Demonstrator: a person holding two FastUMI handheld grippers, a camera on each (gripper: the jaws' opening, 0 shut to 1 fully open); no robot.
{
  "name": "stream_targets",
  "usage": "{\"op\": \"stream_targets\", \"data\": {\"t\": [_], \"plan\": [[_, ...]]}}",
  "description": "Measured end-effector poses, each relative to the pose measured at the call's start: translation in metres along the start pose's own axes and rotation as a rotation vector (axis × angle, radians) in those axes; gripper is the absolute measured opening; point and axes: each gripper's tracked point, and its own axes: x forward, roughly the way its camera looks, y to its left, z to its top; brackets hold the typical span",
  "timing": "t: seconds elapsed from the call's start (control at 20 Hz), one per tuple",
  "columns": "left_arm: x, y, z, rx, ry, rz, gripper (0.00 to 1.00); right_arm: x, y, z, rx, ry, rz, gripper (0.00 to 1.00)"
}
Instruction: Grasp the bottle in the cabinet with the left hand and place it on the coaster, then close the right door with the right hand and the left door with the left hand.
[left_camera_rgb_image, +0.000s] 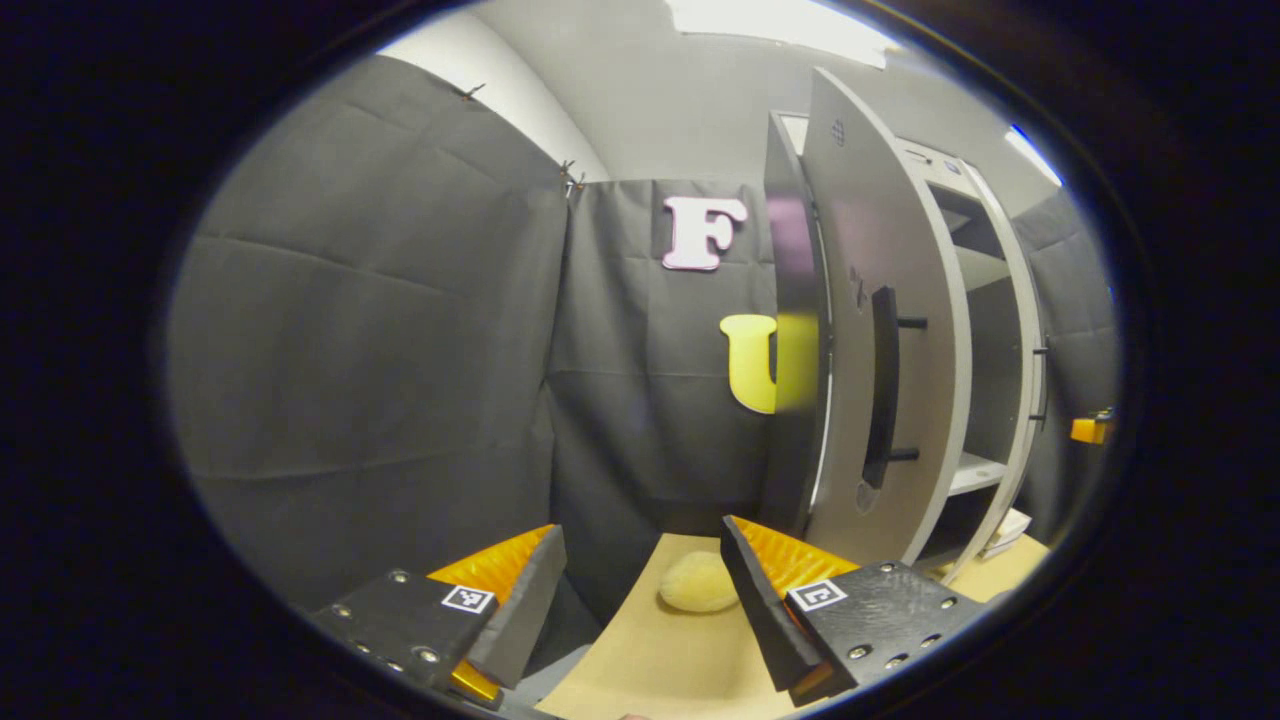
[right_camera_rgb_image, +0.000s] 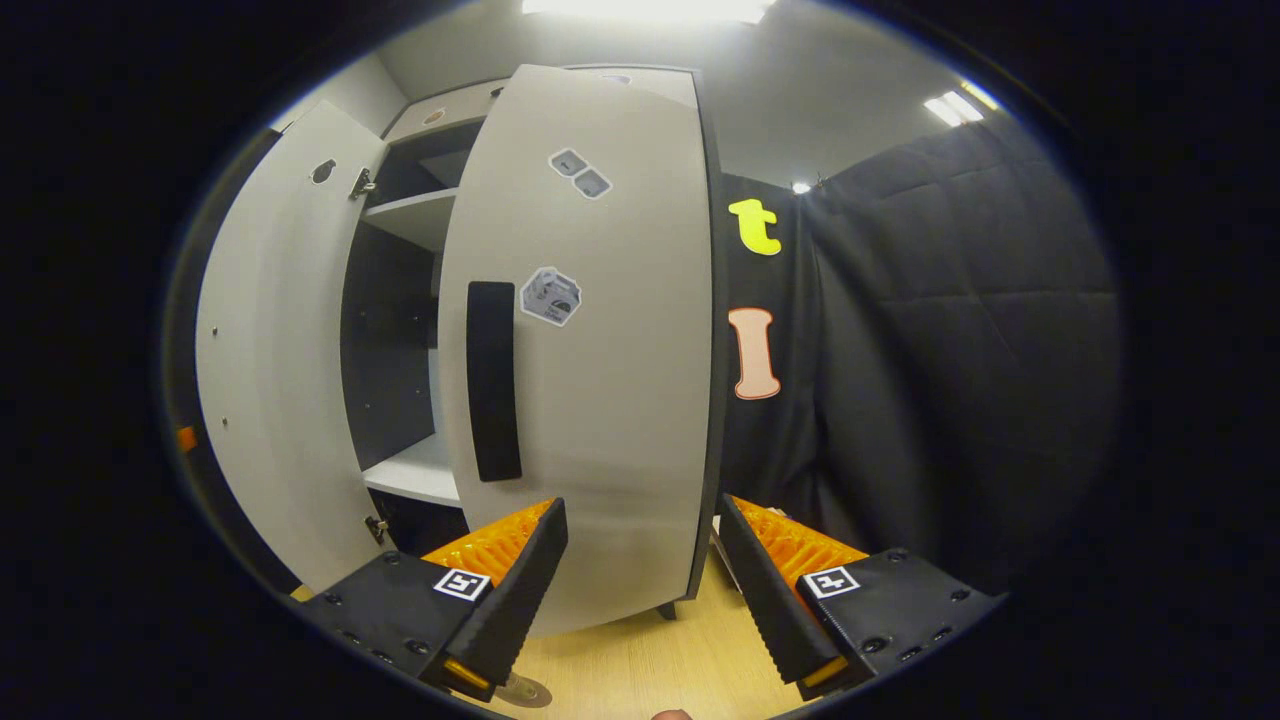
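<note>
In the left gripper view my left gripper (left_camera_rgb_image: 642, 540) is open and holds nothing. The cabinet's left door (left_camera_rgb_image: 850, 250) stands swung out just beyond its right finger, black handle (left_camera_rgb_image: 880, 385) facing me. A pale yellow round pad (left_camera_rgb_image: 700, 583) lies on the table between the fingers, farther off. In the right gripper view my right gripper (right_camera_rgb_image: 640, 510) is open and close to the lower face of the right door (right_camera_rgb_image: 600, 380), which stands partly swung out with its black handle (right_camera_rgb_image: 493, 380) on its left side. Neither gripper touches a door.
Behind the doors the cabinet has white shelves (right_camera_rgb_image: 410, 215) and a dark interior (right_camera_rgb_image: 385, 350). The left door (right_camera_rgb_image: 270, 350) stands wide open. A small round disc (right_camera_rgb_image: 525, 690) lies on the wooden table (right_camera_rgb_image: 650, 660) near my left finger. Black cloth walls close in both sides.
</note>
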Motion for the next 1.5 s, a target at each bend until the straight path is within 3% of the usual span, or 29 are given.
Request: {"op": "stream_targets", "data": {"t": [0.2, 0.25, 0.3, 0.4, 0.45, 0.5, 0.7, 0.8, 0.85, 0.95, 1.1, 1.2, 1.5], "plan": [[0.019, -0.023, 0.024, -0.003, -0.010, -0.055, 0.92, -0.011, -0.011, -0.018, -0.022, 0.020, -0.017, 0.98], [0.023, -0.028, 0.030, -0.005, -0.015, -0.062, 0.92, -0.013, -0.015, -0.022, -0.029, 0.027, -0.022, 0.93], [0.027, -0.036, 0.035, -0.006, -0.021, -0.070, 0.92, -0.013, -0.018, -0.025, -0.034, 0.031, -0.029, 0.98], [0.035, -0.051, 0.048, -0.005, -0.035, -0.088, 0.92, -0.019, -0.027, -0.031, -0.036, 0.037, -0.039, 0.98], [0.035, -0.057, 0.053, -0.003, -0.042, -0.096, 0.89, -0.022, -0.032, -0.032, -0.035, 0.041, -0.044, 0.93], [0.036, -0.064, 0.057, -0.001, -0.051, -0.104, 0.92, -0.024, -0.038, -0.033, -0.035, 0.041, -0.051, 0.98], [0.037, -0.089, 0.067, 0.015, -0.071, -0.126, 0.91, -0.032, -0.059, -0.037, -0.035, 0.045, -0.073, 0.98], [0.034, -0.093, 0.071, 0.048, -0.086, -0.105, 0.91, -0.037, -0.072, -0.038, -0.041, 0.046, -0.083, 0.93], [0.034, -0.095, 0.073, 0.069, -0.096, -0.095, 0.91, -0.039, -0.079, -0.038, -0.047, 0.045, -0.091, 0.98], [0.032, -0.099, 0.073, 0.075, -0.102, -0.089, 0.91, -0.042, -0.091, -0.038, -0.052, 0.046, -0.098, 0.98], [0.030, -0.109, 0.071, 0.051, -0.095, -0.107, 0.91, -0.042, -0.101, -0.038, -0.045, 0.043, -0.093, 0.93], [0.024, -0.124, 0.070, 0.051, -0.100, -0.118, 0.90, -0.041, -0.106, -0.039, -0.047, 0.043, -0.083, 0.98], [0.017, -0.156, 0.071, 0.056, -0.104, -0.130, 0.89, -0.043, -0.125, -0.035, -0.071, 0.033, -0.070, 0.98]]}}
